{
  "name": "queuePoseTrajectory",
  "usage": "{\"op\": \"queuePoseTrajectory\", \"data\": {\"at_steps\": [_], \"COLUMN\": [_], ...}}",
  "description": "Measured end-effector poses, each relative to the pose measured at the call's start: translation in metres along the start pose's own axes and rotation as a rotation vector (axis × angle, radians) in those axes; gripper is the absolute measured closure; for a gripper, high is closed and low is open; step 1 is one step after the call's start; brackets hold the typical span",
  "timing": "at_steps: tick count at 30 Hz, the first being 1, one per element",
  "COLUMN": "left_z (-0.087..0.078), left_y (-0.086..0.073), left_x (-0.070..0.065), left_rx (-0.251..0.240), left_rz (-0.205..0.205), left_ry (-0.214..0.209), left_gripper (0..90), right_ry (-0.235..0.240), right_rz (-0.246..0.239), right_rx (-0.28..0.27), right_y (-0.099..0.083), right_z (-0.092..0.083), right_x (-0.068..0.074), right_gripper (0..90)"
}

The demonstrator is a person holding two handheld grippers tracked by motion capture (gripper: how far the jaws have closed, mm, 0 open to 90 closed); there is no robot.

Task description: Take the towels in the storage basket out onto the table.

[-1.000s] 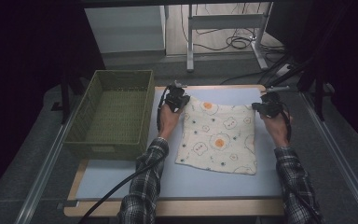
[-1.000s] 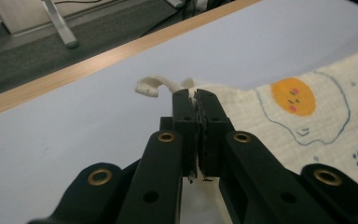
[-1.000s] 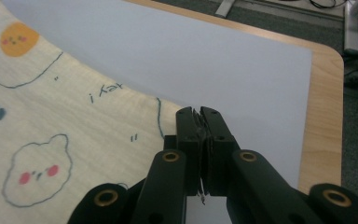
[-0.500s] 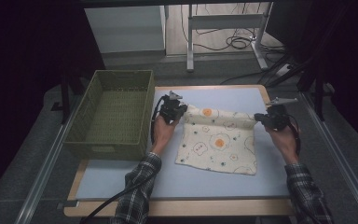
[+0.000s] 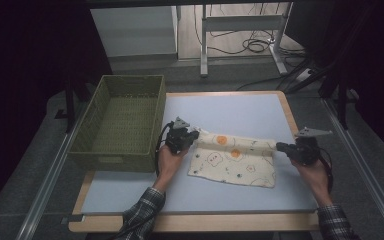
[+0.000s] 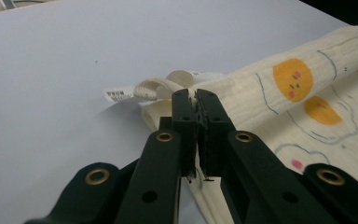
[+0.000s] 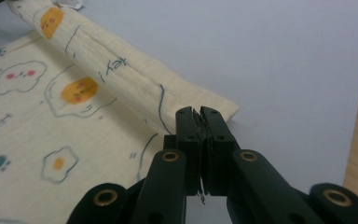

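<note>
A cream cloth [image 5: 235, 162] printed with fried eggs and clouds lies on the pale blue table top [image 5: 230, 112]. Its far edge is lifted and doubled over toward the near side as a soft roll [image 5: 237, 143]. My left gripper [image 5: 194, 136] is shut on the roll's left corner, next to the cloth's label [image 6: 121, 94]. In the left gripper view the jaws [image 6: 196, 100] pinch the cloth [image 6: 270, 86]. My right gripper [image 5: 281, 147] is shut on the right corner. The right gripper view shows the closed tips [image 7: 196, 114] at the fold's end, with the cloth [image 7: 74, 107] running off to the left.
A green woven basket [image 5: 122, 125] stands empty on the table's left, close beside my left hand. The wooden table edge [image 5: 290, 115] runs past the right gripper. Bare blue surface lies beyond the cloth and in front of it.
Both grippers have come toward the near side of the table, drawing the cloth's far edge back over the rest. The cloth now shows shorter front to back.
</note>
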State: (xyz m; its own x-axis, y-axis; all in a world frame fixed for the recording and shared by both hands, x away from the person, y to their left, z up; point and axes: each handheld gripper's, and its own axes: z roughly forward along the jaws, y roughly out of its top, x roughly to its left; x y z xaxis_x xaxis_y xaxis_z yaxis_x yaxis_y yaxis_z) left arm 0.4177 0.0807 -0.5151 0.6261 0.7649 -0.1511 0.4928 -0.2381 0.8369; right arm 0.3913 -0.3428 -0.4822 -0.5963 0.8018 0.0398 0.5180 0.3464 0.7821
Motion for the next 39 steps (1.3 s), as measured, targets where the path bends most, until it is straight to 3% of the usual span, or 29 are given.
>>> {"op": "queuePoseTrajectory", "data": {"at_steps": [11, 22, 26, 32, 35, 37, 39], "left_z": [-0.030, -0.041, -0.053, -0.074, -0.079, -0.083, -0.088], "left_y": [-0.030, -0.054, -0.063, -0.074, -0.074, -0.074, -0.077], "left_x": [-0.020, -0.030, -0.033, -0.036, -0.037, -0.037, -0.035], "left_rx": [-0.015, 0.052, 0.057, 0.071, 0.076, 0.079, 0.072], "left_rz": [0.017, 0.035, 0.024, -0.004, -0.019, -0.025, -0.042], "left_ry": [-0.033, -0.045, -0.057, -0.060, -0.041, -0.011, -0.010], "left_gripper": [86.7, 85.1, 80.8, 63.9, 57.9, 56.8, 56.6], "right_ry": [0.045, 0.081, 0.093, 0.095, 0.079, 0.077, 0.081], "right_rz": [-0.016, -0.032, -0.027, -0.023, -0.017, -0.014, -0.010], "right_rx": [-0.004, 0.020, 0.020, 0.002, -0.002, -0.003, -0.002], "right_y": [-0.032, -0.053, -0.060, -0.068, -0.065, -0.063, -0.061], "right_z": [-0.025, -0.028, -0.031, -0.048, -0.052, -0.051, -0.049], "right_x": [0.029, 0.048, 0.052, 0.054, 0.052, 0.050, 0.050], "right_gripper": [86.5, 86.0, 84.7, 75.9, 75.7, 75.7, 75.7]}}
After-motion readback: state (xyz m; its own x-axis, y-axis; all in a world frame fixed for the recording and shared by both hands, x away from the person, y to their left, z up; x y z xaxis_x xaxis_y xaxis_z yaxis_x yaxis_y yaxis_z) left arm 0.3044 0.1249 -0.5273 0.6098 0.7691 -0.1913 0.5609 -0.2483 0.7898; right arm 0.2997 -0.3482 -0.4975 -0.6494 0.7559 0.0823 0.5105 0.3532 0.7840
